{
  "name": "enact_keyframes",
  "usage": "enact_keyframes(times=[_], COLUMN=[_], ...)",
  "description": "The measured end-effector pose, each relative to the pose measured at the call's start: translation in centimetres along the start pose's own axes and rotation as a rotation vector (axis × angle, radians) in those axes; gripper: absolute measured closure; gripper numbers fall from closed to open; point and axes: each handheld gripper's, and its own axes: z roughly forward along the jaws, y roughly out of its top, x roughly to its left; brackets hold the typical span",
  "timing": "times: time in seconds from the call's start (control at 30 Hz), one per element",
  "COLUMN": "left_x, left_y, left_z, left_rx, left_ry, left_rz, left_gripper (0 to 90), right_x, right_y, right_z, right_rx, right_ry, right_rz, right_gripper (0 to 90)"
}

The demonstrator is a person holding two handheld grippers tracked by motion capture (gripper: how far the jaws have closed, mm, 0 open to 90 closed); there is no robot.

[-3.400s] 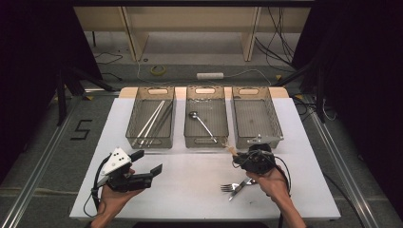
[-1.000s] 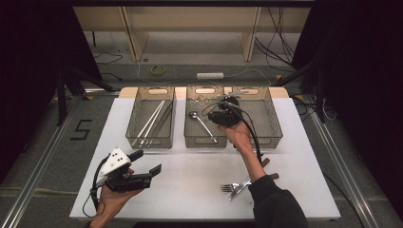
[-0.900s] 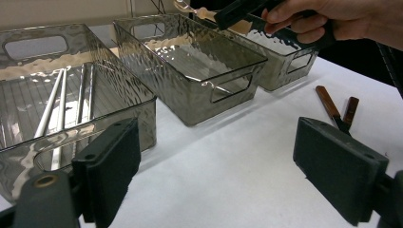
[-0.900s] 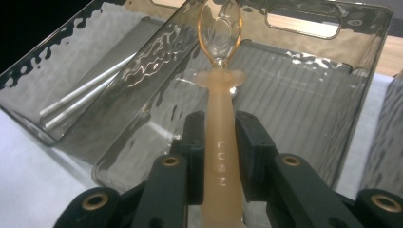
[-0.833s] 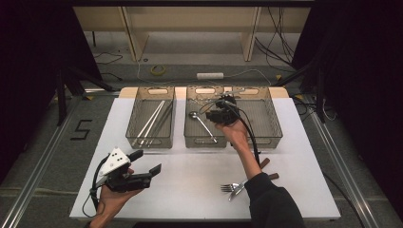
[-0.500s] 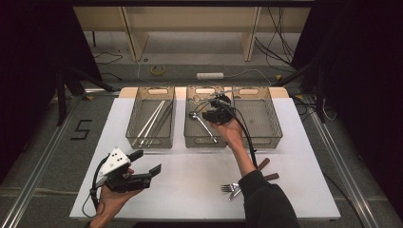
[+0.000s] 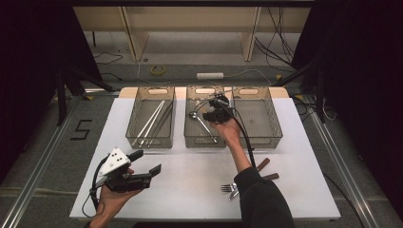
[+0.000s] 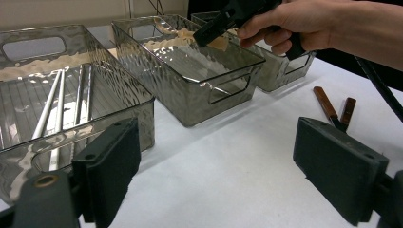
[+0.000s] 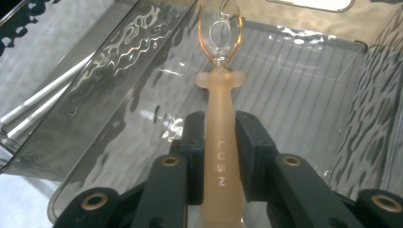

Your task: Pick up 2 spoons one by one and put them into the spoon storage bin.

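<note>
My right gripper (image 9: 219, 142) is shut on the peach handle of a spoon (image 9: 219, 109) whose shiny bowl points ahead. It hangs over the middle smoky plastic bin (image 9: 309, 85). In the high view this gripper (image 7: 216, 113) is above the middle bin (image 7: 205, 140), where a metal spoon (image 7: 202, 124) lies. My left gripper (image 7: 146, 162) rests near the table's front left, open and empty. In its own view its jaws (image 8: 223, 175) stand wide apart, and the right gripper (image 8: 223, 21) is seen farther off above the bins.
The left bin (image 7: 138, 137) holds long white sticks (image 7: 152, 122). The right bin (image 7: 273, 135) stands beside the middle one. Forks (image 7: 231, 188) and brown-handled cutlery (image 7: 263, 166) lie on the white table (image 7: 190, 180) at the front right.
The right gripper left the cutlery pile at the front, reached the bins with the spoon, then drifted left and slightly lower over the middle bin. The left gripper stayed put.
</note>
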Motion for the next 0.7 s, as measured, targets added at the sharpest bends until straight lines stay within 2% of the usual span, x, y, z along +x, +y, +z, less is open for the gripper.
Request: enact_keyframes(times=[0.07,0.2,0.27,0.57,0.7], left_x=[0.0,0.0,0.0,0.0,0.0], left_y=[0.0,0.0,0.0,0.0,0.0], left_z=[0.0,0.0,0.0,0.0,0.0], left_rx=[0.000,0.000,0.000,-0.001,-0.001], left_ry=[-0.001,-0.002,-0.002,-0.001,0.000], left_rz=[0.000,-0.001,0.000,-0.001,-0.003], left_gripper=[15.6,15.6,15.5,15.5,15.6], right_x=[0.0,-0.2,-0.4,-0.8,-0.7], right_y=[0.0,0.0,0.0,0.2,0.2], right_z=[0.3,0.8,0.8,-1.1,-2.3], right_rx=[0.011,0.027,0.028,-0.010,-0.032], right_ry=[-0.010,-0.012,-0.003,0.053,0.097], right_rz=[-0.004,0.021,0.030,0.015,-0.006], right_gripper=[75.0,73.9,69.5,62.0,56.3])
